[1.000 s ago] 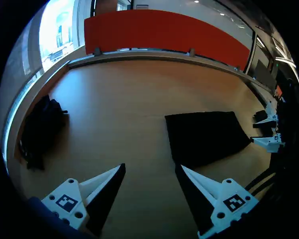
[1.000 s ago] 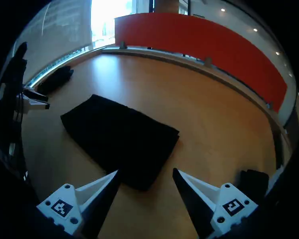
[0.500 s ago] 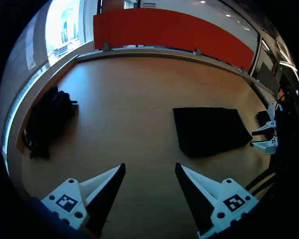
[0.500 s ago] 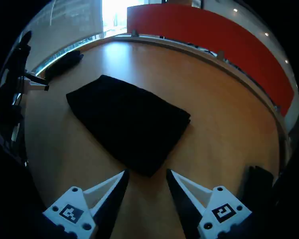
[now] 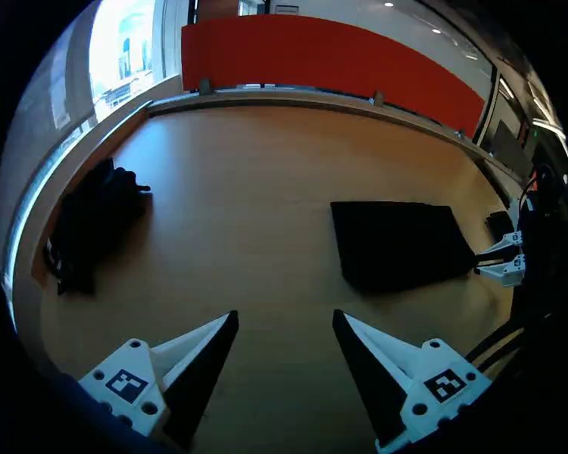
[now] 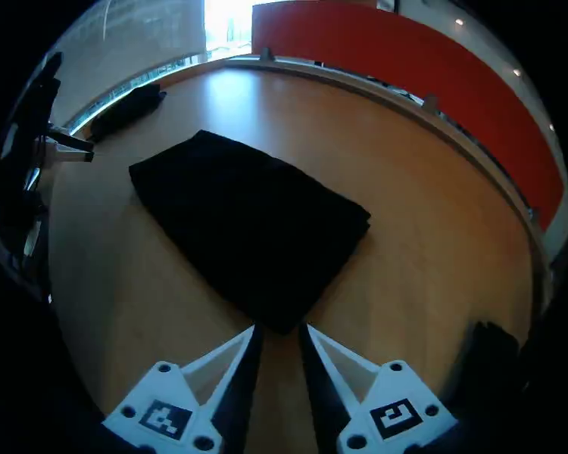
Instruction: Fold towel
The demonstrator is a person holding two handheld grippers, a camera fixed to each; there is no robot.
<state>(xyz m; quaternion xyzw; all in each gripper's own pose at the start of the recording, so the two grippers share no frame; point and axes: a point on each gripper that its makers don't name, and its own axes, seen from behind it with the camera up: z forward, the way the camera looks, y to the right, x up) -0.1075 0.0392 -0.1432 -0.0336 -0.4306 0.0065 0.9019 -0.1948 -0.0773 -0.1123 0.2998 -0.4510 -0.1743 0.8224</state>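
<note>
Towel: flat dark rectangle, looks already folded once. Its near corner sits just between right gripper tips; gap narrow, not yet clamped. Left gripper wide, empty, towel ahead-right. Next fold unstarted.
</note>
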